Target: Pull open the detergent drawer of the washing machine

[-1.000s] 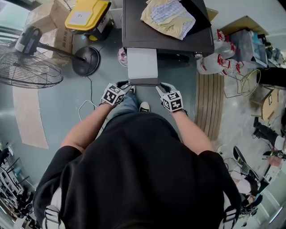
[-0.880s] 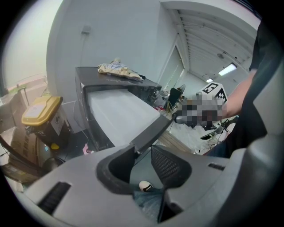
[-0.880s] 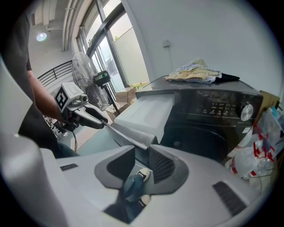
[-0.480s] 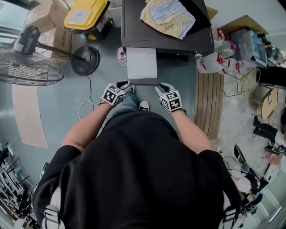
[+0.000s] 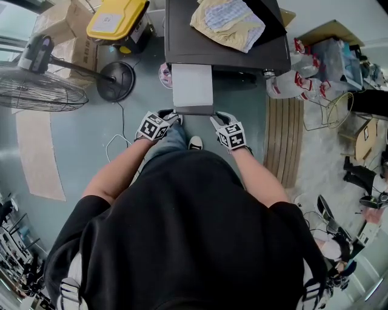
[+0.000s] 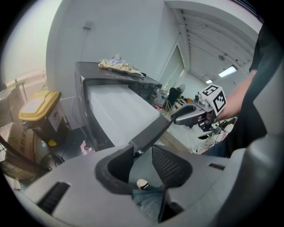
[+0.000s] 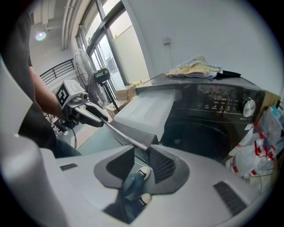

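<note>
Two grippers at the front corners of the pulled-out detergent drawer, fingers loosely apart.
Well out to the left of the left gripper stand a floor fan and a yellow-lidded bin. The left gripper's fingers stand at a middling gap and have just been opening; the left end of the drawer's dark front panel sits right at their tips, with no pad pressing on it. The pale drawer reaches away from both sets of fingertips into the dark washing machine, which has a crumpled cloth on top. The right gripper meets the panel's right end the same way: its fingers are parted, have just been opening, and hold nothing. To its right lie plastic bags.
</note>
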Demonstrator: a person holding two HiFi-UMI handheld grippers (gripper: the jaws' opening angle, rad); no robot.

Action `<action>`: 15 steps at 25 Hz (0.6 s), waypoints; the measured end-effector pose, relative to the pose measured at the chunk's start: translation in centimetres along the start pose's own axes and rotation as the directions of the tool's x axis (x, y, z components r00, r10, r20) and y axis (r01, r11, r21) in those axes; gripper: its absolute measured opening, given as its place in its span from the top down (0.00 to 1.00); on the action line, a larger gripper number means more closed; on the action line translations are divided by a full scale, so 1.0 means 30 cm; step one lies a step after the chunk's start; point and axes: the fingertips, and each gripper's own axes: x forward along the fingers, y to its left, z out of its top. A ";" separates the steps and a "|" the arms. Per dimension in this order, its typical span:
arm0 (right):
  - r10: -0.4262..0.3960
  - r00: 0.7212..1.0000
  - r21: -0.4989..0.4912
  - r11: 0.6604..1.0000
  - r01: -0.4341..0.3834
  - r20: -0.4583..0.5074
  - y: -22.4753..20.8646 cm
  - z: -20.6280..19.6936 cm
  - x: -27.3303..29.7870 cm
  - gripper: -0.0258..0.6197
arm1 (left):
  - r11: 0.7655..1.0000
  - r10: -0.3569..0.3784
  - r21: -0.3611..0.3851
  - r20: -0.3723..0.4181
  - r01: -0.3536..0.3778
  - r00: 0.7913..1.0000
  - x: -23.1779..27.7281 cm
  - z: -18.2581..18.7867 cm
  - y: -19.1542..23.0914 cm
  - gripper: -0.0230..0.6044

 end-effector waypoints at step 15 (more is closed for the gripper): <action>0.018 1.000 0.003 1.000 -0.018 0.002 0.008 0.002 -0.048 0.75 | 0.997 -0.001 -0.071 0.025 0.003 1.000 -0.023 0.006 0.007 0.70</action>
